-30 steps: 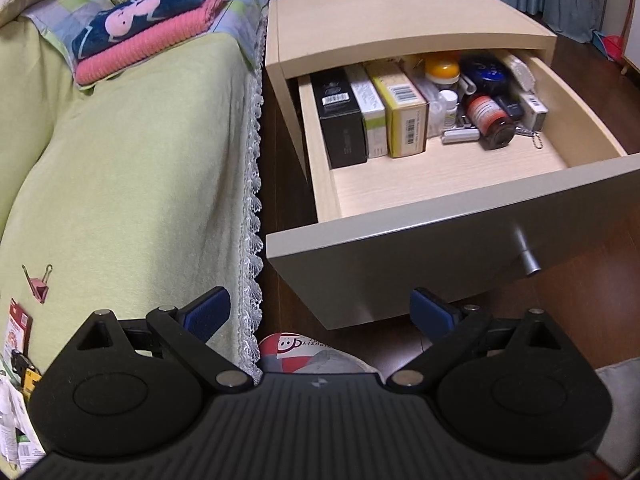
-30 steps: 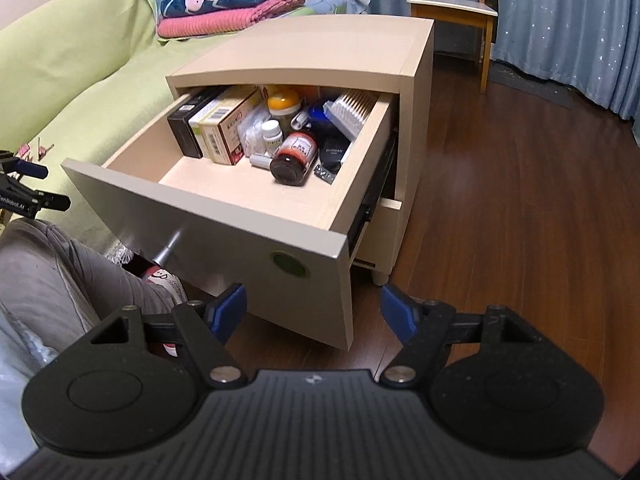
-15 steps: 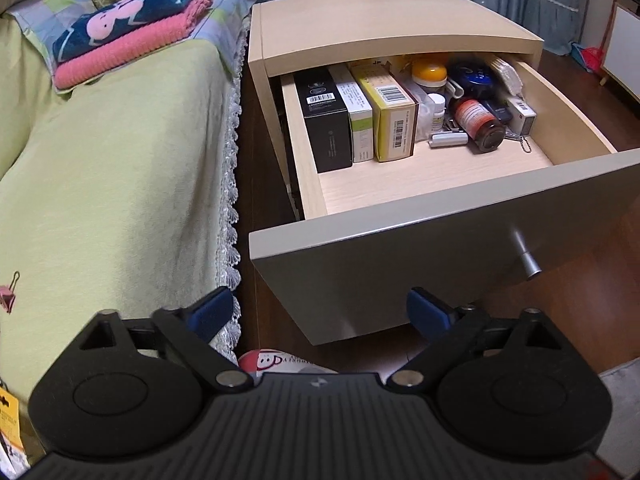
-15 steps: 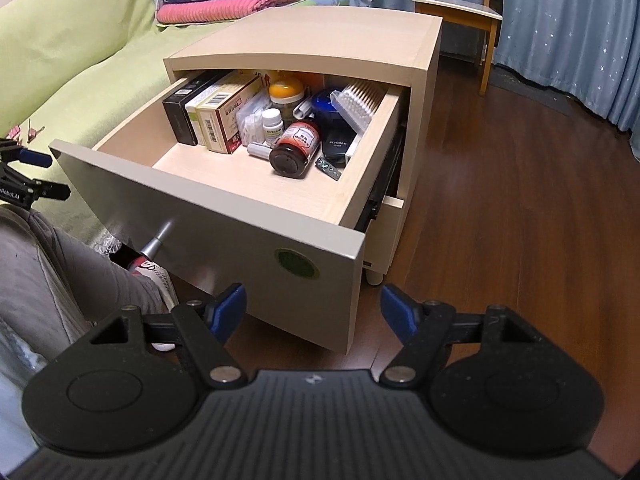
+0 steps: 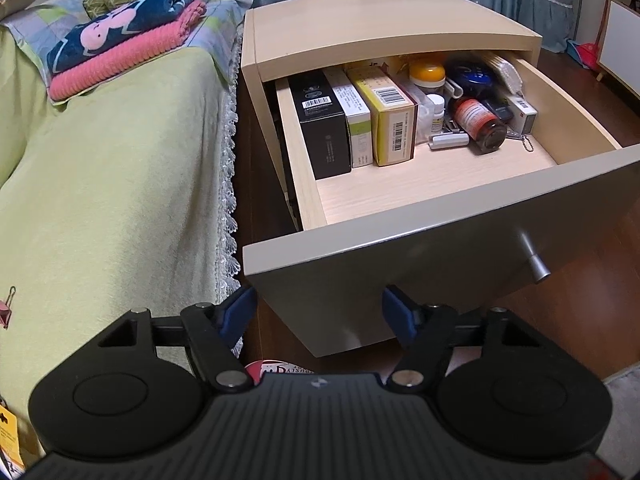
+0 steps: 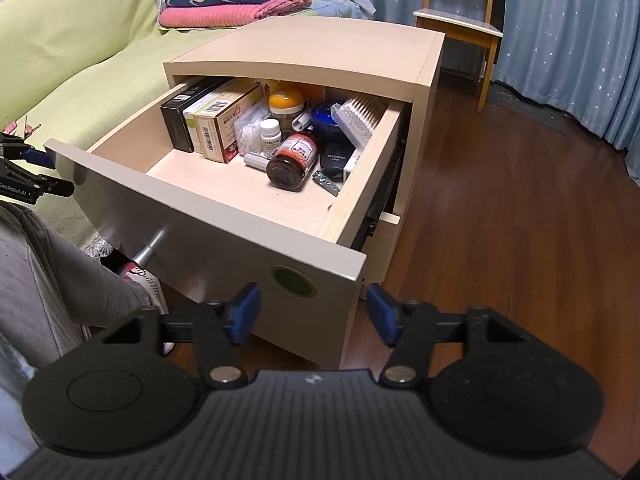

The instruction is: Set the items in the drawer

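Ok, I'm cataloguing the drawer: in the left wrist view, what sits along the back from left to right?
black box → white and green box → yellow box → small white bottle → dark jar with red label → white box

Indoor artificial light from overhead, moderate, warm. Drawer (image 5: 440, 216) interior evenly lit; the cabinet top (image 5: 384, 32) throws a shadow over the far row of contents. Soft sheen on the wooden floor (image 6: 520, 184) at right. Dark shadow under the drawer front. Strong fisheye bending at all edges, black corners. Focus sharp mid-frame; curtains (image 6: 568, 40) far off slightly soft, grainy.
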The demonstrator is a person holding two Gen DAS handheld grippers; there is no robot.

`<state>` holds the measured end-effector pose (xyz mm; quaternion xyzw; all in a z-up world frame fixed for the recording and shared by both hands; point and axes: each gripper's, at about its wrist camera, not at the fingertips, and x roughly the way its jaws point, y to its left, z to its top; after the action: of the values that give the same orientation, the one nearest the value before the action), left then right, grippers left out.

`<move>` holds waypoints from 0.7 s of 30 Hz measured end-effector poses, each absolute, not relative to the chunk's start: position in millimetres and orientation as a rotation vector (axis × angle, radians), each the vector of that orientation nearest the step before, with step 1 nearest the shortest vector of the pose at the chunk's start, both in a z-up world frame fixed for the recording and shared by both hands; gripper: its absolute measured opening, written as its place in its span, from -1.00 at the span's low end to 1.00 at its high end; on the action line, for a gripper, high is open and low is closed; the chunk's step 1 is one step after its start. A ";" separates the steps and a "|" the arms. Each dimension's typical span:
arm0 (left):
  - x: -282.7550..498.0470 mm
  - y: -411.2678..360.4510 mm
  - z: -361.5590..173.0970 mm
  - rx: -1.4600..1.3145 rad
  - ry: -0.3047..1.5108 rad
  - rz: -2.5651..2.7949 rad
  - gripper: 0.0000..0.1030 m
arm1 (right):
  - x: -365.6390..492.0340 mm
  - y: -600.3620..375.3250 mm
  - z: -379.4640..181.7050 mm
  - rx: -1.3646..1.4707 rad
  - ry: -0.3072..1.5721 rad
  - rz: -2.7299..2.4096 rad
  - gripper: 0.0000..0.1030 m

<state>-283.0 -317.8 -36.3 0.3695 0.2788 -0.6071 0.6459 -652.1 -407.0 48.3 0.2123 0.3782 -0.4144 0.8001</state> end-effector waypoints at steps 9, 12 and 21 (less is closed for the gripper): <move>-284.4 -319.3 -37.7 0.848 0.626 -1.395 0.29 | -651.9 -410.0 48.6 0.443 0.812 -0.899 -0.27; -284.4 -320.2 -37.8 0.850 0.626 -1.395 0.29 | -652.6 -410.9 47.9 0.445 0.810 -0.898 -0.27; -285.1 -324.6 -37.7 0.850 0.632 -1.383 0.29 | -652.2 -418.5 47.9 0.450 0.806 -0.901 -0.27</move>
<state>-285.1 -324.6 -37.7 0.3732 0.2777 -0.6072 0.6441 -652.2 -418.5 47.9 0.2099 0.3754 -0.4199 0.7992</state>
